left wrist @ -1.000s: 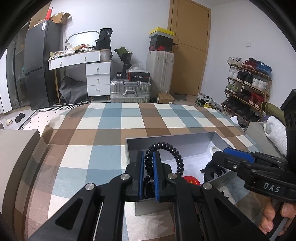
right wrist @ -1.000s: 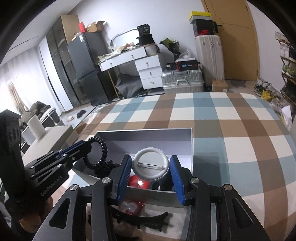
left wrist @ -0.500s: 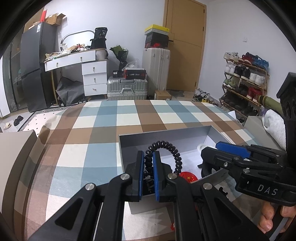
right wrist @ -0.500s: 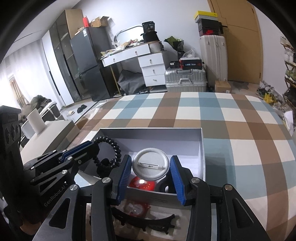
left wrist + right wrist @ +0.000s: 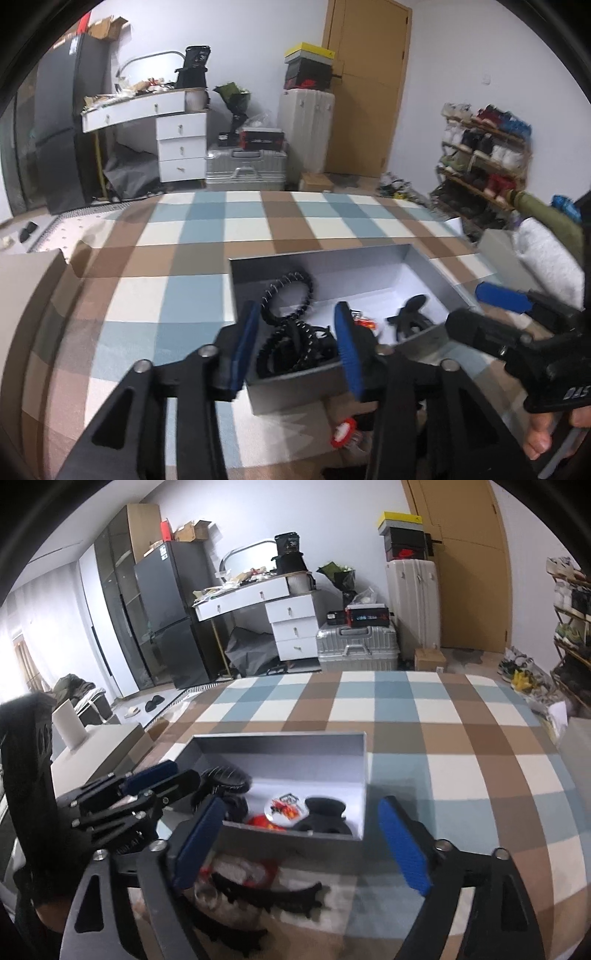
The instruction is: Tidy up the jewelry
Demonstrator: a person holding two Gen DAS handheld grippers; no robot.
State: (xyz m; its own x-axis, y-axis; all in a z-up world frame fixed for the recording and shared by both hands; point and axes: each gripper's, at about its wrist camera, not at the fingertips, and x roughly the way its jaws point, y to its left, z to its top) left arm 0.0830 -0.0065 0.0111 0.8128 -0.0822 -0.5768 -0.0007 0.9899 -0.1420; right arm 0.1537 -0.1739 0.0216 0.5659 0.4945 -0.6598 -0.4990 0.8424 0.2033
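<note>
A grey open box (image 5: 417, 258) (image 5: 280, 740) sits on the checked cloth. My left gripper (image 5: 297, 332) is open above the box's near left corner. A black spiral hair tie (image 5: 291, 332) lies in the box between and beyond its fingers, and also shows in the right wrist view (image 5: 225, 775). My right gripper (image 5: 301, 838) is open and empty just before the box's front wall. In the box lie a round pin badge (image 5: 284, 806), a red badge (image 5: 264, 819) and a black clip (image 5: 325, 808) (image 5: 410, 317).
In front of the box lie black hair clips (image 5: 266, 893) and a red-rimmed item (image 5: 343, 432). A grey carton (image 5: 26, 280) stands at the left edge of the cloth. Shoe rack (image 5: 484, 147), suitcases and a desk stand beyond.
Both grippers opened. The left let go of the black spiral hair tie, which now lies in the box. The right let go of the round badge, which now lies in the box.
</note>
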